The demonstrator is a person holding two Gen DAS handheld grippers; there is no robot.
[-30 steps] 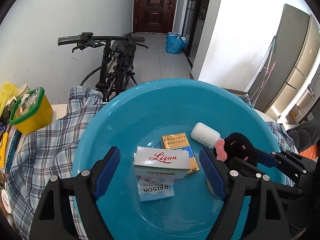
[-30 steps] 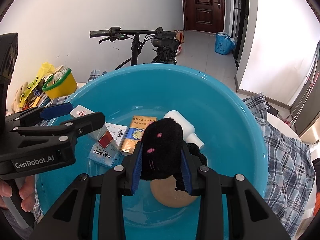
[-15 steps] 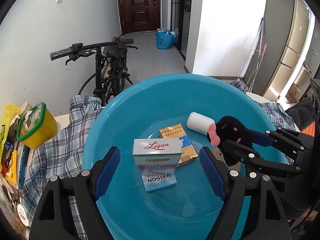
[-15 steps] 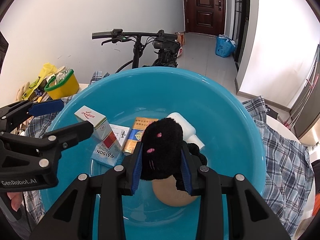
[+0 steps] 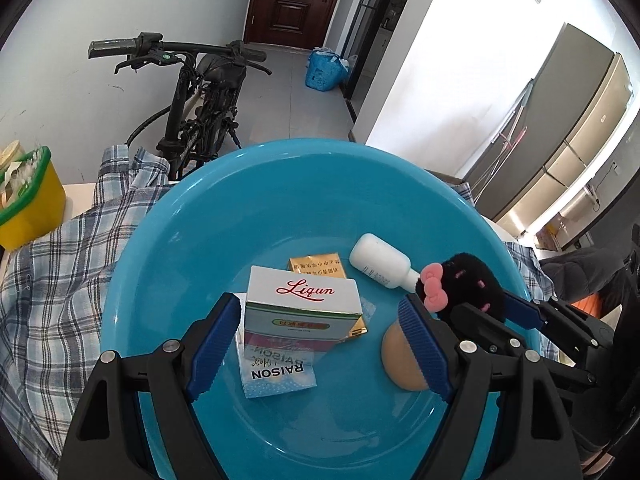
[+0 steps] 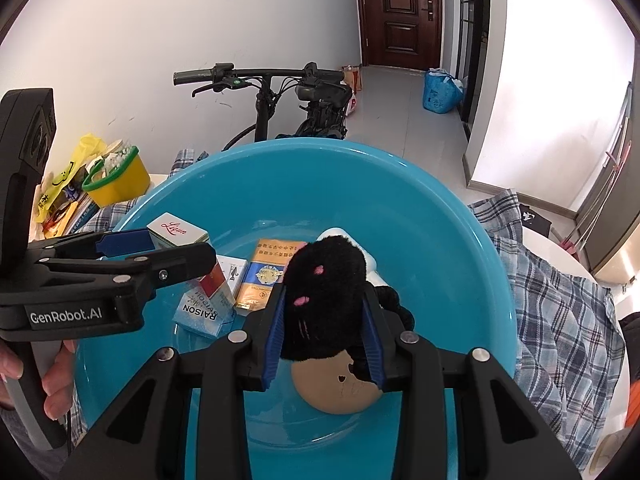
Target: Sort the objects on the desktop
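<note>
R gripper (image 6: 324,336) nearest cam, jaws pinched tight on black plush toy (image 6: 326,296), held low inside blue basin (image 6: 440,208) just above a tan round obj (image 6: 340,396) on basin floor; can't tell if plush touches it; L gripper (image 5: 320,340) jaws wide apart w/ nothing gripped, straddling the white Liqun box (image 5: 304,304), pads not touching it afaict; box sits atop RAISON pack (image 5: 276,376); behind: gold pack (image 5: 316,266), then white bottle (image 5: 378,260), all in basin; so 5 items already in, plush looks like last step of placing, not released yet; L looks set to grab or has just dropped the box, unclear; farther out: plaid cloth (image 5: 48,280) under basin, yellow bin (image 5: 28,200) w/ clutter on desk, prob still unsorted; bike (image 5: 200,92) beyond.
</note>
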